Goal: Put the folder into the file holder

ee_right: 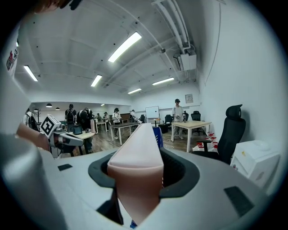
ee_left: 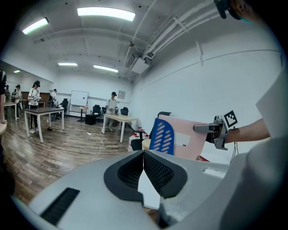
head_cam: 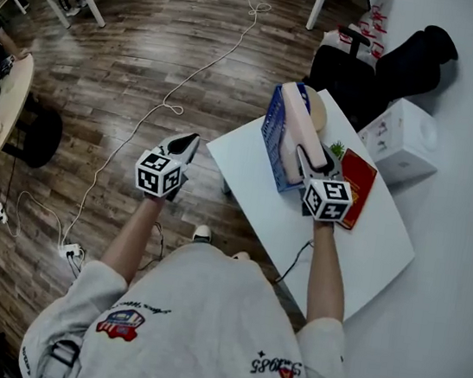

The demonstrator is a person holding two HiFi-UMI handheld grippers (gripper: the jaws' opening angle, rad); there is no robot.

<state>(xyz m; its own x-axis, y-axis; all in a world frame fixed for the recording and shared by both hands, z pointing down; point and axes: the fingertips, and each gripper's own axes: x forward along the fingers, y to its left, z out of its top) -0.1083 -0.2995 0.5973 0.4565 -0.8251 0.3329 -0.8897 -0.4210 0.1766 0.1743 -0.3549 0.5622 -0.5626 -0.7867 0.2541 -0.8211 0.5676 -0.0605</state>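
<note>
**Supervisor:** Report the right gripper.

**Operator:** In my right gripper view, the right gripper (ee_right: 137, 167) has its jaws set wide. The pink folder (ee_right: 136, 150) stands on edge between them and fills the centre of the frame. Bare mesh pad shows beside the folder toward frame right, so I read no clamping pressure on it.

**Supervisor:** Where is the folder?

**Operator:** In the head view it sits right of centre, in the upper half of the frame. It is seated in the blue file holder (head_cam: 272, 135) and runs along the holder's side wall, with its top edge above that wall. Its near end lies between the right gripper's jaws. The file holder stands on the white table (head_cam: 342, 242), toward the table's upper corner. A red flat item (head_cam: 359, 176) lies on the table just right of the right gripper.

**Supervisor:** Report the left gripper.

**Operator:** The left gripper (head_cam: 185, 143) is left of centre, over the wood floor (head_cam: 133, 56) and off the table. In my left gripper view its jaws are closed, the pad tips meet, and nothing is between them.
</note>
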